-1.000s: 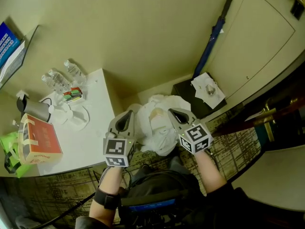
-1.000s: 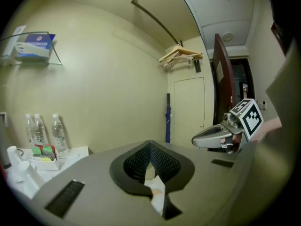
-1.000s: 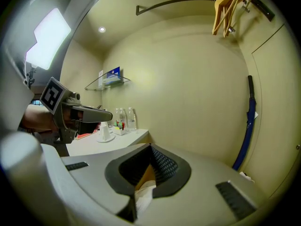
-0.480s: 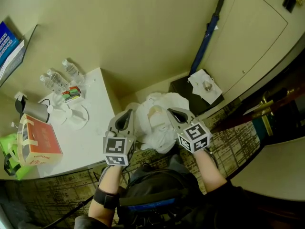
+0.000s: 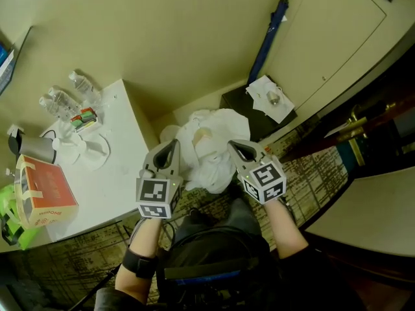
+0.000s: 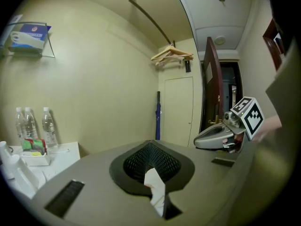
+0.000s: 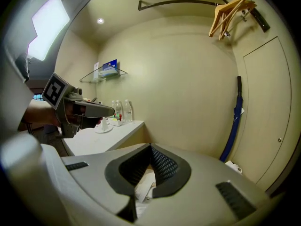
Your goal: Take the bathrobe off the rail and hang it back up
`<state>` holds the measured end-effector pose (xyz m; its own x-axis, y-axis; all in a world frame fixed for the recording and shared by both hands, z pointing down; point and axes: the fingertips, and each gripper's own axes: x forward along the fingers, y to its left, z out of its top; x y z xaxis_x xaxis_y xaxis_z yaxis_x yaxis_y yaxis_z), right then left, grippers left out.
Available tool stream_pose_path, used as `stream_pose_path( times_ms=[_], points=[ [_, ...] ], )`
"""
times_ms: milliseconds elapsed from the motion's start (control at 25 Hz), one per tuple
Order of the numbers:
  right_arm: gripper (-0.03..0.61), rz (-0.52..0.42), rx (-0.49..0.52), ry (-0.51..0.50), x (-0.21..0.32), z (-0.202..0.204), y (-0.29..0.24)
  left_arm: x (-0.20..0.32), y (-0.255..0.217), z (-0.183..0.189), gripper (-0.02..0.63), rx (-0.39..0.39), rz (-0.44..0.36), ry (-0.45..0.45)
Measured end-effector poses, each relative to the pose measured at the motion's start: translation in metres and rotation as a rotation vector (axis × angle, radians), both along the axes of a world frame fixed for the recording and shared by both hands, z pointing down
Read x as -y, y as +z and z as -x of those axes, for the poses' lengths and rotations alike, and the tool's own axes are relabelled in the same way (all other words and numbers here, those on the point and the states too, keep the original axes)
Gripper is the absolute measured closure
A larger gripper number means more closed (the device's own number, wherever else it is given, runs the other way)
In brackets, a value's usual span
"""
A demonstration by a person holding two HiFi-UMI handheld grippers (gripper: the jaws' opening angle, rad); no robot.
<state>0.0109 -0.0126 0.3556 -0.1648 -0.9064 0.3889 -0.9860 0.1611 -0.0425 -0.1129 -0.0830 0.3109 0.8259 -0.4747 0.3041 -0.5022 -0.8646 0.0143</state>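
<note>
Head view puts the bathrobe (image 5: 207, 149) near the middle of the frame: a crumpled white heap lying low against the wall (image 5: 181, 37), off the rail. At the heap's 9 o'clock is the left gripper (image 5: 172, 145) and at its 3 o'clock the right gripper (image 5: 235, 146). Both tips lie over the heap's edges and both point toward 12 o'clock.

Each gripper view shows its 2 jaws closed tip to tip, with a strip of white cloth visible through the slot beneath the meeting tips. In the left gripper view the right gripper appears at 3 o'clock, and in the right gripper view the left one appears at 9 o'clock.

Farther out in the head view, a white table (image 5: 123, 167) stands at the robe's 9 o'clock, with 3 water bottles (image 5: 61, 99) at its far end. A black box (image 5: 237, 105) sits at the robe's 1 o'clock, a blue umbrella (image 5: 266, 34) leans on the wall beyond it, and a pale door (image 5: 324, 37) is at 2 o'clock. Patterned carpet (image 5: 311, 180) spreads at 4 o'clock.

In the right gripper view the dark rail (image 7: 178, 3) runs across 12 o'clock, high on the wall. Wooden hangers (image 7: 233, 11) hang on it at 1 o'clock.
</note>
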Motion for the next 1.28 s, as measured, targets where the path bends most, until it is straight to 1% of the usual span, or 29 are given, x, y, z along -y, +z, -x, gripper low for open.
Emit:
stream_pose_path(
  times_ms=[160,320,680,880,960,1120,1280],
  points=[
    [0.559,0.007,-0.013,-0.021,-0.003,-0.014,0.006,-0.005,0.005,-0.014,0.612,0.018,0.0,-0.021],
    [0.559,0.011,0.003,-0.054,-0.002,-0.045,0.013,-0.012,0.011,-0.043,0.612,0.04,-0.007,-0.059],
    [0.558,0.052,0.035,-0.19,-0.007,-0.117,0.033,-0.031,0.033,-0.117,0.612,0.098,0.009,-0.17],
    [0.56,0.069,0.048,-0.251,-0.006,-0.137,0.047,-0.03,0.051,-0.137,0.612,0.133,0.019,-0.214],
    [0.56,0.078,0.052,-0.254,-0.003,-0.139,0.054,-0.029,0.061,-0.139,0.612,0.154,0.03,-0.214],
    [0.56,0.097,0.064,-0.221,-0.001,-0.139,0.068,-0.025,0.085,-0.143,0.612,0.201,0.057,-0.168],
    [0.56,0.148,0.058,-0.184,-0.001,-0.129,0.093,-0.011,0.114,-0.14,0.611,0.235,0.091,-0.131]
  ],
)
